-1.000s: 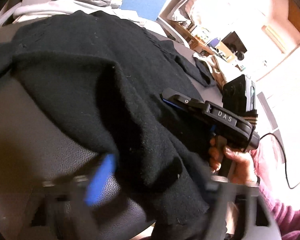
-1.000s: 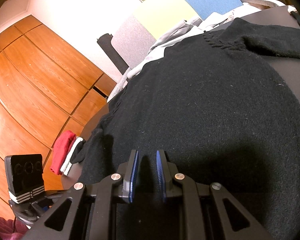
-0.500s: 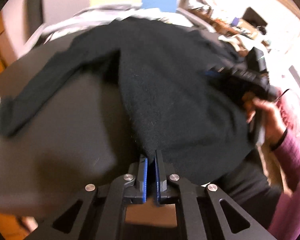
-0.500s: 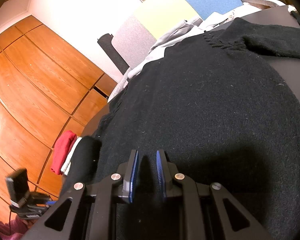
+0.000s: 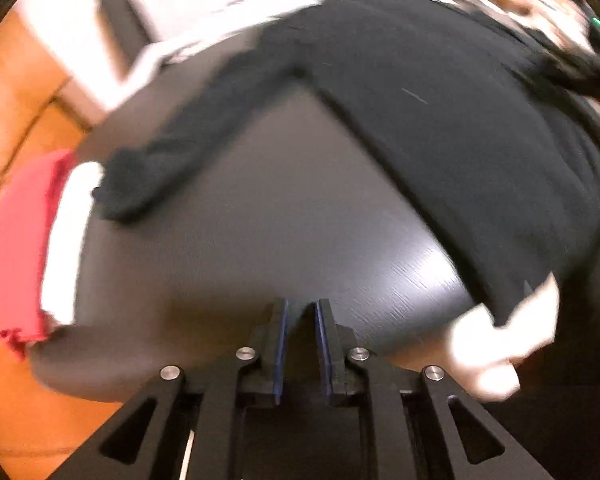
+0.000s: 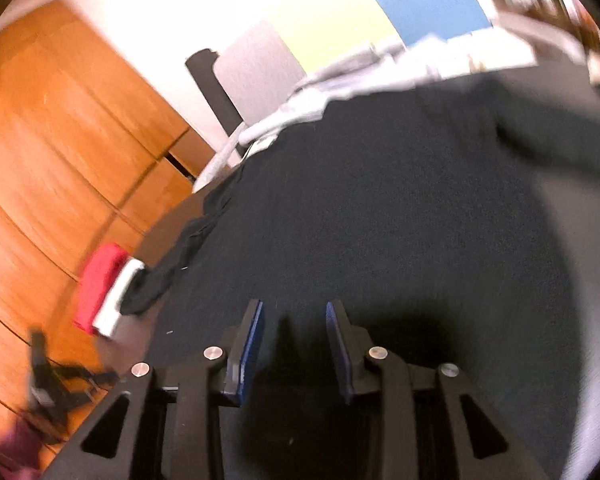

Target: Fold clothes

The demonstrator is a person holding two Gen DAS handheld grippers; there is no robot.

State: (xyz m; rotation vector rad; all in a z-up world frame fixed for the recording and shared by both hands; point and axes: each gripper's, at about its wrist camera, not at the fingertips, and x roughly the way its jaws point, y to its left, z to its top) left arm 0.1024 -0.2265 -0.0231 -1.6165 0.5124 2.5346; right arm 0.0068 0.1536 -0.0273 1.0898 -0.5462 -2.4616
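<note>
A: Where is the black sweater [image 5: 452,128] seen?

B: In the left wrist view it is spread over the upper right of the frame, on the dark bench [image 5: 300,220]. One sleeve [image 5: 172,160] is stretched down toward the middle left, and its cuff lies on the bench just beside a folded pile of red and white clothes [image 5: 24,240] at the left edge. The picture is blurred.

A: And the left gripper [image 5: 300,316]?

B: It is seen at the bottom centre, above bare bench. Its jaws are a little apart and are opening, and nothing is seen between them. The sweater's hem is at the right of it, not touched.

A: What is shown in the right wrist view?

B: The sweater [image 6: 380,220] fills the middle of the frame. The right gripper [image 6: 296,316] is at the bottom centre, over the knit fabric. Its jaws are apart and opening, and no cloth is pinched between them. Whether the tips touch the fabric cannot be told.

A: Anything else?

B: The red and white pile [image 6: 104,292] is seen at the middle left, wooden cupboard doors [image 6: 60,152] fill the left side, and light grey clothes [image 6: 340,80] lie beyond the sweater at the top.
</note>
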